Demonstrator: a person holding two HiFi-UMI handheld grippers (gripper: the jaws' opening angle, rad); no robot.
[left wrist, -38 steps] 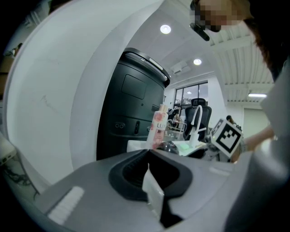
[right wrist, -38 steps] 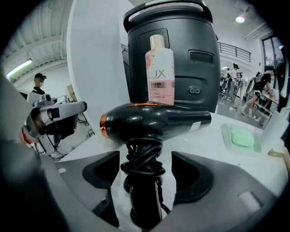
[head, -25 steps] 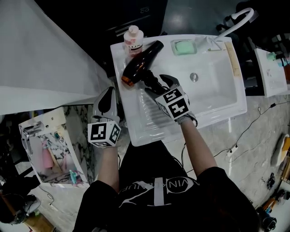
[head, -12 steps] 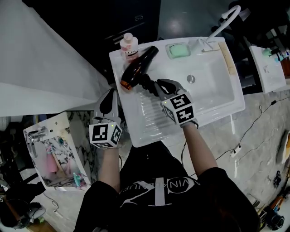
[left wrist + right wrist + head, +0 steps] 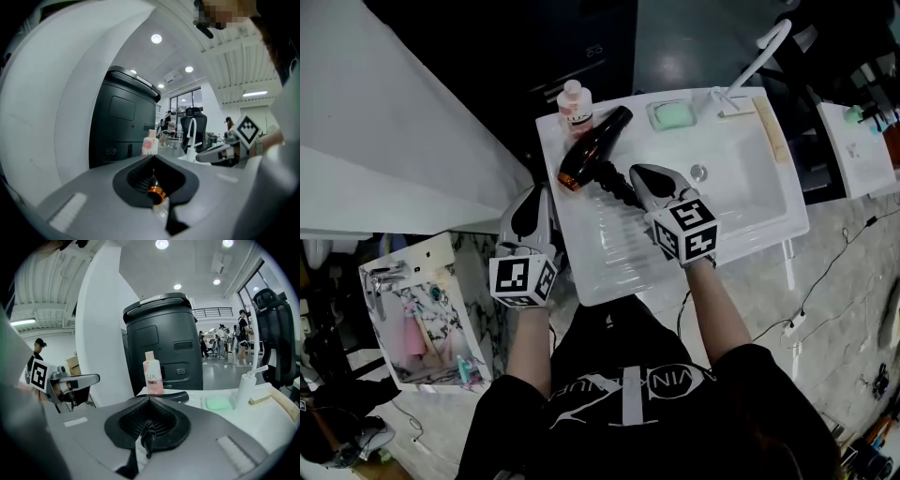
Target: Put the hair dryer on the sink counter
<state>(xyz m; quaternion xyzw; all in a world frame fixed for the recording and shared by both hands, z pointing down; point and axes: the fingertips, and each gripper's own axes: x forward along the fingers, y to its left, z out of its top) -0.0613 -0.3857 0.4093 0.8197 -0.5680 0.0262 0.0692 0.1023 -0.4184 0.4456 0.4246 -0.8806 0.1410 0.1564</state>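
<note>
One hair dryer (image 5: pixel 592 150) lies flat on the ribbed counter (image 5: pixel 609 258) just left of the basin (image 5: pixel 741 178). Its nozzle points to the back edge, its orange rear end to the front, and its handle (image 5: pixel 616 183) reaches toward the basin. The right gripper (image 5: pixel 636 174) sits at the handle's end; its jaws have just been closing and meet, with nothing apparently pinched, the dark handle only showing beneath the gap. That reads as the release made, so the sound move is to draw that gripper up and back, clear of the handle, without nudging the dryer toward the basin. The left gripper (image 5: pixel 532 192), off the counter's edge on the side away from the basin, has its jaws together and empty. A pink bottle (image 5: pixel 575 101) stands behind the dryer.
</note>
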